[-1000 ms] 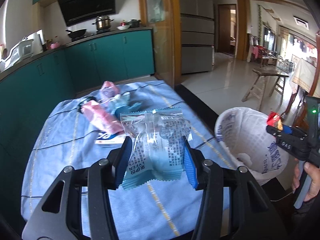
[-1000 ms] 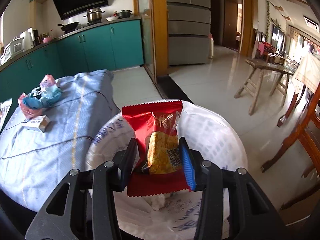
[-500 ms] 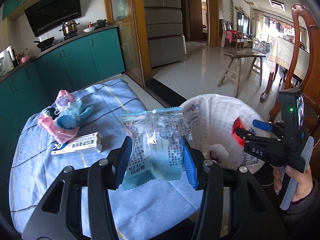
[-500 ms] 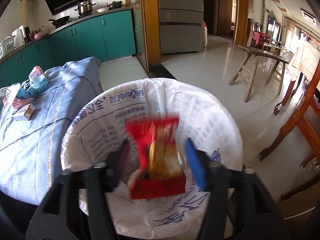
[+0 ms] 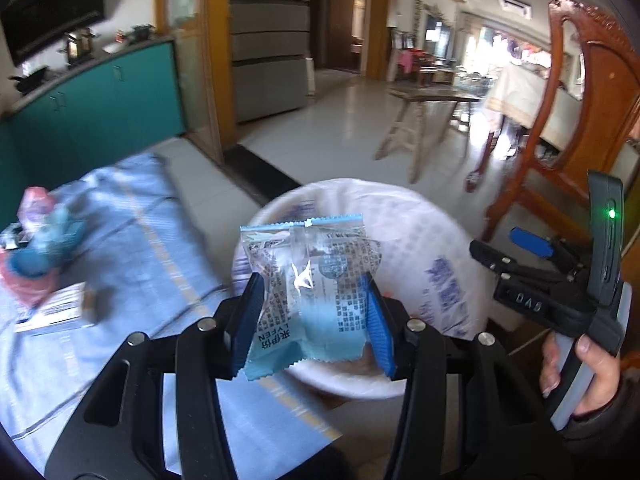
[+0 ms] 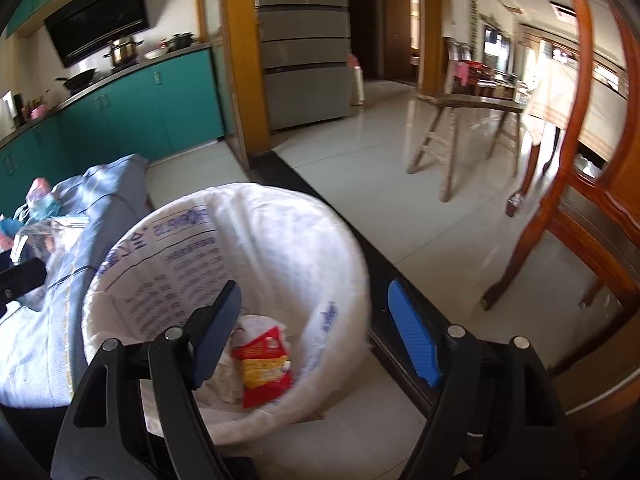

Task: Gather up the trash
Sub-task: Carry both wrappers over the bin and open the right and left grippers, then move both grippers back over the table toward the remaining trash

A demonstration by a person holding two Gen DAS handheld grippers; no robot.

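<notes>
Left claw (image 5: pixel 314 316) tilts down pinching a blue wrapper (image 5: pixel 308 288) over the bin (image 5: pixel 440 240); right claw (image 6: pixel 316 336) spreading, empty

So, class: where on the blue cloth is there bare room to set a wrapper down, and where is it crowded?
Free: the wide stretch of cloth between the box and the bin, plus the near edge. Crowded: the far left, where the pink and blue trash heap sits beside the box.
</notes>
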